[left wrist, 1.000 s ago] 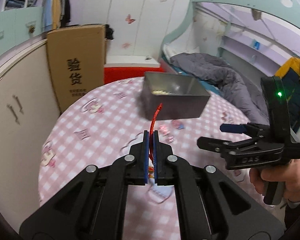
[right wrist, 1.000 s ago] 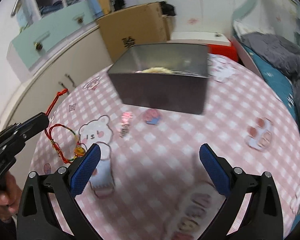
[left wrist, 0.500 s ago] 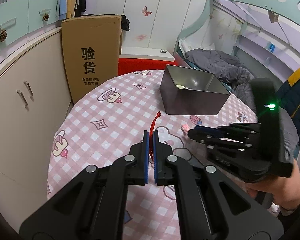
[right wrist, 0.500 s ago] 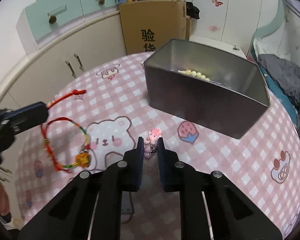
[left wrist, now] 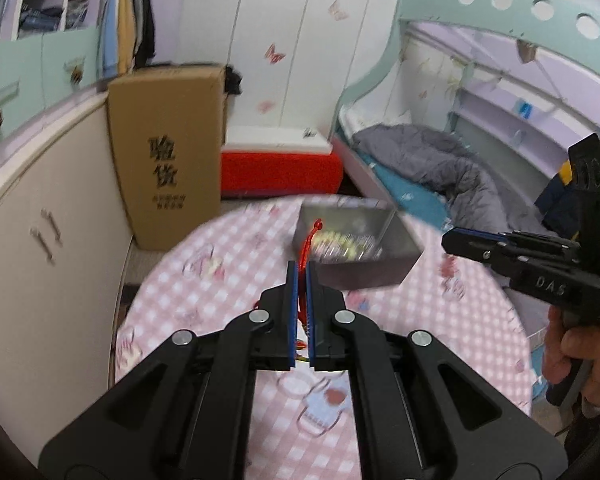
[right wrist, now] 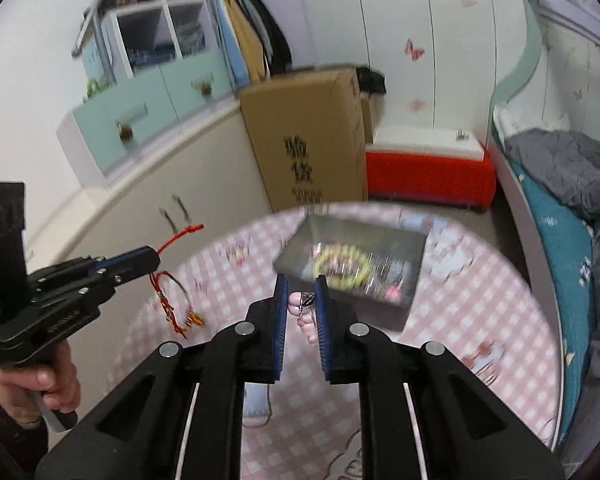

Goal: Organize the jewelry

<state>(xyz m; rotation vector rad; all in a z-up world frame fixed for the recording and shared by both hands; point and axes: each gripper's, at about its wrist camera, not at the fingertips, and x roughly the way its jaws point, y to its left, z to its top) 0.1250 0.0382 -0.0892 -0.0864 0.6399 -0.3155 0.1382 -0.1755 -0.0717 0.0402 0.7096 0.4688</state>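
Left gripper (left wrist: 301, 280) clamped on red bracelet (right wrist: 172, 300); right gripper (right wrist: 301, 292) pinching pink charm (right wrist: 302, 308). Both aloft, near tin (right wrist: 352, 268) on table (right wrist: 480, 300). Advice: centre over tin before releasing.

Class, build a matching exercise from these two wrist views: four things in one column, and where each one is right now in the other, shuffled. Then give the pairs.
1. red string bracelet
2. pink charm
3. bead bracelet
4. cardboard box

A. inside the metal tin
B. standing against the cabinet
C. pinched in the left gripper
D. pinched in the right gripper

Pairs: 1-C, 2-D, 3-A, 4-B
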